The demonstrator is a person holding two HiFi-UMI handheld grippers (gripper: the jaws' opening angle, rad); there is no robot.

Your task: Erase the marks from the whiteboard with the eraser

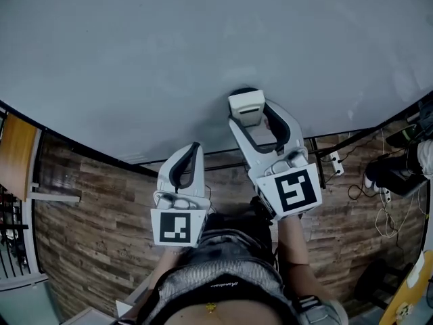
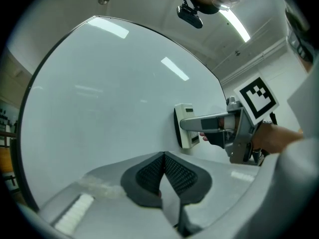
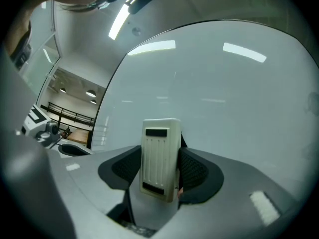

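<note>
A large whiteboard [image 1: 169, 53] fills the head view; I see no marks on it. My right gripper [image 1: 252, 117] is shut on a cream eraser [image 1: 246, 107], whose dark felt side presses against the board near its lower edge. The eraser [image 3: 160, 157] stands upright between the black pads in the right gripper view. From the left gripper view the eraser [image 2: 183, 125] shows side-on, flat against the whiteboard [image 2: 109, 93]. My left gripper [image 1: 191, 156] hangs lower and to the left, off the board, its jaws together with nothing between them [image 2: 163, 159].
A wood-plank floor [image 1: 88, 208] lies below the board's dark lower frame [image 1: 74, 147]. Cables and a power strip [image 1: 335, 162] lie at the right, with dark equipment [image 1: 396, 171] beyond. A railing [image 1: 13, 242] stands at the far left.
</note>
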